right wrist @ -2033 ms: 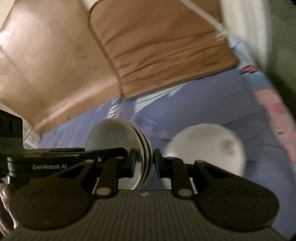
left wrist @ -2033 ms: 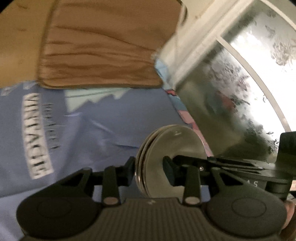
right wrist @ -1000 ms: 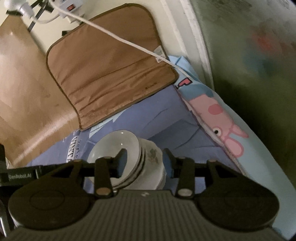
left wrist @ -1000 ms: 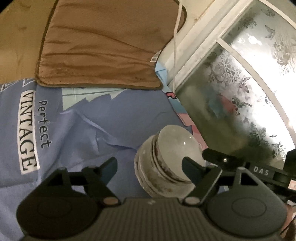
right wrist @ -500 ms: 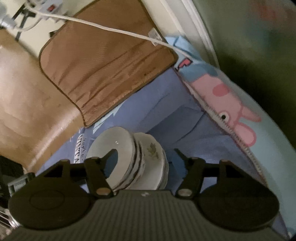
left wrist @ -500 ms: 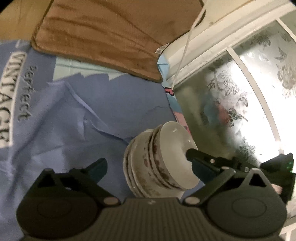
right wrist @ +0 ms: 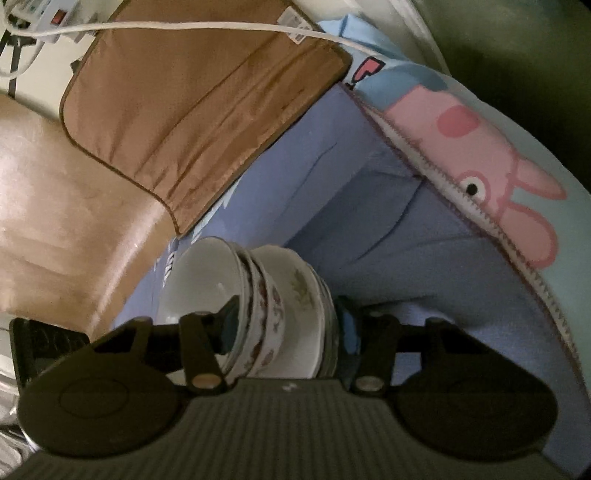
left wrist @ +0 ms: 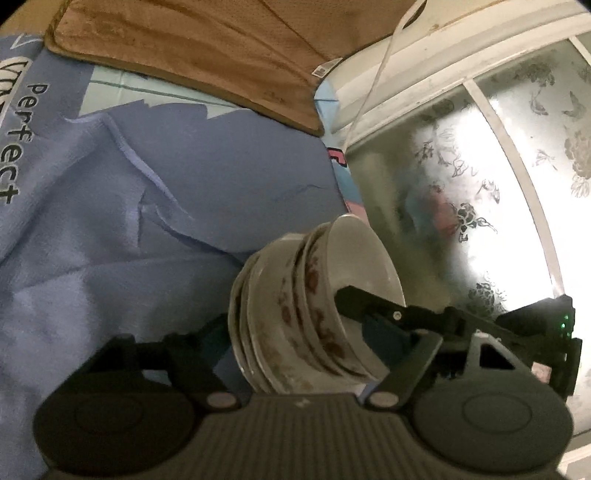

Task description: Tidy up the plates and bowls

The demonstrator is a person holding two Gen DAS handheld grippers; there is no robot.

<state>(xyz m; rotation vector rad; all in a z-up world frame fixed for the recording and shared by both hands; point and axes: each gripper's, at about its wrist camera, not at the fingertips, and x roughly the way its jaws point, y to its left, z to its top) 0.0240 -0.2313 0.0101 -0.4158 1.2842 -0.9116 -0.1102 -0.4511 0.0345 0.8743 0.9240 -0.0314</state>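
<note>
In the left wrist view, a blue cloth (left wrist: pixel 184 221) printed with "Perfect" fills the left side, and a brown mat (left wrist: pixel 203 44) lies across its top edge. The left gripper (left wrist: pixel 295 328) has its jaws spread wide. The stack (left wrist: pixel 280 314) of plates and bowls rests on the cloth between them, seen side-on, with the plates to the left and the nested bowls opening to the right. The left finger's tip disappears behind the bottom plate's rim. The right finger sits just beside the outer bowl's wall. Whether either one touches cannot be told. A finger (left wrist: pixel 369 301) of the other gripper reaches in from the right and lies inside the top bowl. A frosted window (left wrist: pixel 498 203) with a flower pattern stands to the right.

In the right wrist view, a tan board (right wrist: pixel 55 203) is at the left, and a white cable (right wrist: pixel 184 26) crosses the mat. The right gripper (right wrist: pixel 288 321) has its jaws drawn in on the stack. Its left finger is inside the top bowl against the wall, and its right finger's blue pad is against the underside of the bottom plate. Here the bowls open to the left. To the right of the cloth lies a pig blanket (right wrist: pixel 480 155).
</note>
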